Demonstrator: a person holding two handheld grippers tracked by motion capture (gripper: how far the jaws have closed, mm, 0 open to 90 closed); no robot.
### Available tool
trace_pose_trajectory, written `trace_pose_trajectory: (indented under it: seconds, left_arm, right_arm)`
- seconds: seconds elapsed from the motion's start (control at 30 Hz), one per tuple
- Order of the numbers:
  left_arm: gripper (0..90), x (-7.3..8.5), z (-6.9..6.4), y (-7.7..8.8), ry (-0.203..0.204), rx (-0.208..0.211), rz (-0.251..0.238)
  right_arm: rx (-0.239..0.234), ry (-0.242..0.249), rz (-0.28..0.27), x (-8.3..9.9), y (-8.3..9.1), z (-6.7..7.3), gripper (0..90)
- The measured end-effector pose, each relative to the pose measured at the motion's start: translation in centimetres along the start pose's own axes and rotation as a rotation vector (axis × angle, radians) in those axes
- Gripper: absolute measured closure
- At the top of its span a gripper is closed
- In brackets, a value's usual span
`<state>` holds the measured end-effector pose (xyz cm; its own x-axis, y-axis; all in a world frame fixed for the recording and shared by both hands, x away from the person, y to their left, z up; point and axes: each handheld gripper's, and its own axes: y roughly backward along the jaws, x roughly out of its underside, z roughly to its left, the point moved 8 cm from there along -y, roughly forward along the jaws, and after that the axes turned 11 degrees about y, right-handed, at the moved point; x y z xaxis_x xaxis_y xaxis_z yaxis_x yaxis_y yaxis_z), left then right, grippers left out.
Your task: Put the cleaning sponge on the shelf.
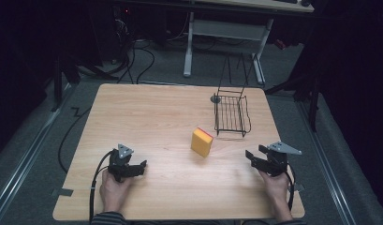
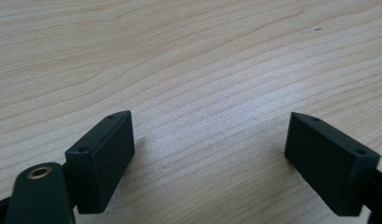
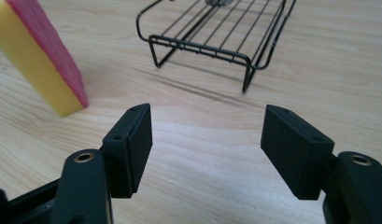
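A yellow sponge (image 1: 202, 142) with a pink scrub face stands on edge near the middle of the wooden table (image 1: 147, 117); the right gripper view has this sponge (image 3: 37, 56) at upper left. Behind it sits a black wire rack (image 1: 231, 114), which the right gripper view shows as the rack (image 3: 216, 32) straight ahead. My left gripper (image 1: 141, 167) rests at the front left, open, with bare wood between its jaws (image 2: 209, 154). At the front right my right gripper (image 1: 252, 156) is open and empty too (image 3: 207, 149), apart from the sponge and rack.
A small grey round piece (image 1: 215, 99) lies at the rack's far left corner. Beyond the table stand a white desk frame (image 1: 189, 42) and floor cables (image 1: 133, 61). Bare wood spans the table's left and middle.
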<state>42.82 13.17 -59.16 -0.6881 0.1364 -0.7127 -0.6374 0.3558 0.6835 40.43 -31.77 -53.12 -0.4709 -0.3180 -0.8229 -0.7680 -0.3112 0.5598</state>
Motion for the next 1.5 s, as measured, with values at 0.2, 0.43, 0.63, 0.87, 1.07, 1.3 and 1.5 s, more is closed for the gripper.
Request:
trace_pose_trajectory:
  seconds: [0.2, 0.43, 0.63, 0.87, 1.07, 1.3, 1.5]
  left_arm:
    - [16.4, 0.0, 0.0, 0.0, 0.0, 0.0, 0.0]
    - [16.4, 0.0, 0.0, 0.0, 0.0, 0.0, 0.0]
    - [16.4, 0.0, 0.0, 0.0, 0.0, 0.0, 0.0]
    - [16.4, 0.0, 0.0, 0.0, 0.001, 0.0, -0.003]
    - [16.4, 0.0, 0.0, 0.0, 0.0, 0.001, 0.0]
    - [16.4, 0.0, 0.0, 0.0, 0.0, 0.001, 0.001]
    - [16.4, 0.0, 0.0, 0.0, -0.001, 0.003, 0.002]
  right_arm:
    - [-0.012, 0.023, -0.025, -1.3, 0.3, 0.7, 34.5]
    - [-0.025, 0.055, -0.057, -2.6, 0.6, 1.5, 34.5]
    - [-0.04, 0.076, -0.08, -3.9, 0.7, 2.4, 34.6]
    - [-0.062, 0.11, -0.1, -5.0, 0.6, 3.5, 34.4]
    - [-0.083, 0.128, -0.109, -5.8, 0.5, 4.5, 34.2]
    - [-0.113, 0.156, -0.123, -6.7, 0.1, 5.8, 34.1]
    - [-0.145, 0.18, -0.127, -7.2, -0.6, 7.3, 33.8]
